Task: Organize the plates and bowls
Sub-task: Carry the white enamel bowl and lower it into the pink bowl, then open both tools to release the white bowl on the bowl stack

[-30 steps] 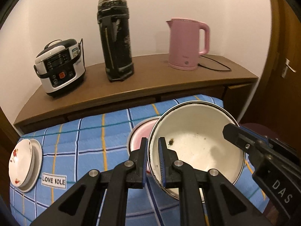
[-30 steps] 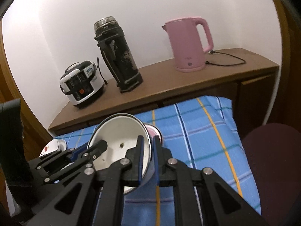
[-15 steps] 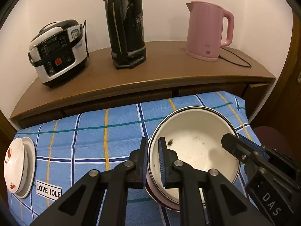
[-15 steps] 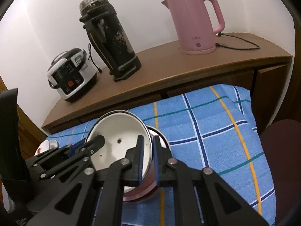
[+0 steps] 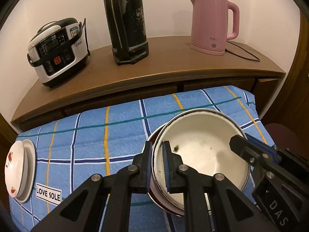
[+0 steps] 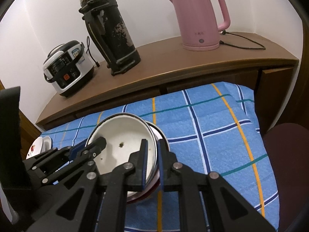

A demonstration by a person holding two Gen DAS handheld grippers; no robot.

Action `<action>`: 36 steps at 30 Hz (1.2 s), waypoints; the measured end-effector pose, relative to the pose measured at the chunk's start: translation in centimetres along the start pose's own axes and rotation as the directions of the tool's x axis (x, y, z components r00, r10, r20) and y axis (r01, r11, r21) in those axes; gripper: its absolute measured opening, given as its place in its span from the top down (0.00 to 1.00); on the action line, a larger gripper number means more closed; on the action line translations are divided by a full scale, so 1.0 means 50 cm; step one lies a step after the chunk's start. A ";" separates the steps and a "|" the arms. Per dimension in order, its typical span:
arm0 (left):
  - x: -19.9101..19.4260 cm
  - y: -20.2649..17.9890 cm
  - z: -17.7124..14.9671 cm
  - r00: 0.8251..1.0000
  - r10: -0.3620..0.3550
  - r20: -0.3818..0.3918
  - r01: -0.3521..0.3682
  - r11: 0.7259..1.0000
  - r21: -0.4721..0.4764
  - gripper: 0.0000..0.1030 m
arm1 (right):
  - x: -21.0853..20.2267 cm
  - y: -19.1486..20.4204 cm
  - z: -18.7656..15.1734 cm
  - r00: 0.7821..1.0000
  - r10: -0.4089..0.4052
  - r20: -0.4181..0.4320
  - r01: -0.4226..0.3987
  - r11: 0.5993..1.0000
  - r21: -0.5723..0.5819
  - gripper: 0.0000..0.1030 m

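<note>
"LOVE SOLE" on cloth label (image 5: 48,194); apparently "DAS" on right hand-held gripper (image 5: 238,147).

A: Where does the left wrist camera sit?

B: Just behind the left claw (image 5: 156,154), tilted down across the checked tabletop (image 5: 92,135) toward the far sideboard (image 5: 173,65), with the white bowl (image 5: 202,150) very near.

A: And the right wrist camera?

B: Behind the right claw (image 6: 153,154), from further right, facing the same way. Both share the bowl, the pink kettle (image 6: 199,19), the rice cooker (image 6: 67,67), and each other's claw.
</note>
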State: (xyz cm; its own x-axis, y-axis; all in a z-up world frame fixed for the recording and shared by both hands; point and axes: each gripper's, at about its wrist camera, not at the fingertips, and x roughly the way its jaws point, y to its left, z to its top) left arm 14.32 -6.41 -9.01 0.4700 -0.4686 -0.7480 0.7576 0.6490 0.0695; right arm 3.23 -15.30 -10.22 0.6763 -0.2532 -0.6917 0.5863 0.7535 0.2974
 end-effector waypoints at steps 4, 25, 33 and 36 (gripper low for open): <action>-0.006 -0.002 -0.001 1.000 0.014 0.002 -0.014 1.000 0.010 0.84 | -0.002 -0.005 -0.001 1.000 0.018 0.001 -0.018 1.000 0.024 0.85; -0.086 0.029 -0.068 0.991 0.098 0.093 -0.099 0.995 0.007 0.29 | -0.092 -0.013 -0.059 0.991 -0.042 0.130 0.033 0.997 0.069 0.43; -0.117 0.032 -0.109 0.987 0.088 0.132 -0.088 0.996 -0.002 0.29 | -0.111 0.001 -0.096 0.988 -0.065 0.138 0.058 0.997 0.054 0.43; -0.119 0.034 -0.121 0.989 0.085 0.123 -0.084 0.996 -0.014 0.29 | -0.116 0.007 -0.110 0.988 -0.074 0.133 0.068 0.997 0.048 0.43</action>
State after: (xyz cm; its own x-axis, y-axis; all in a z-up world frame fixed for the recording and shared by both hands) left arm 10.05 1.12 -8.44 0.5845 -0.4819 -0.6527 0.7091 0.6945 0.1222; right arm -2.93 -10.24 -9.73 0.6846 -0.3864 -0.6181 0.6514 0.7048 0.2810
